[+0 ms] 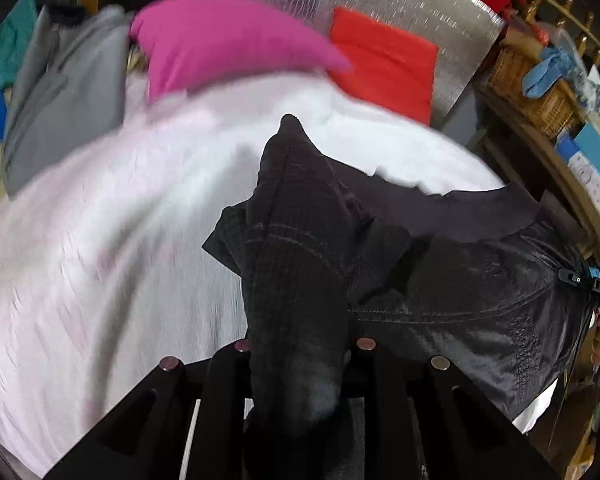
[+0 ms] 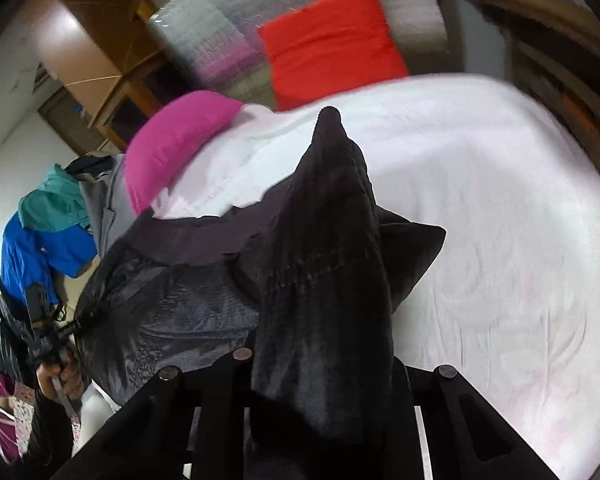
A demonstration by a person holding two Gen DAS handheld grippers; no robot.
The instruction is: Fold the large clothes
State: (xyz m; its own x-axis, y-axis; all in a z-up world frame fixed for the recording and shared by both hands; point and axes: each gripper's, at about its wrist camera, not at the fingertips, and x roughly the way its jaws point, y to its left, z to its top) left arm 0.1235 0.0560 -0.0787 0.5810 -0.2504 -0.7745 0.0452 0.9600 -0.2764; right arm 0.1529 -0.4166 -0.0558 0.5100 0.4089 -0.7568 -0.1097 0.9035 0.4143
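Both my left gripper (image 1: pixel 300 364) and right gripper (image 2: pixel 320 372) have fingers clamped on the shiny black quilted jacket (image 1: pixel 480 280). It hangs bunched above the white-sheeted bed (image 1: pixel 120 240). No fold made yet, I judge.

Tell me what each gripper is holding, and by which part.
Both hold the black jacket: left gripper and right gripper each pinch a bunched edge; which part cannot be told.

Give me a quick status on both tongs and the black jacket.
Left tongs and right tongs shut on black jacket, stretched between them over white bed. Pink pillow beyond, nothing blocking.
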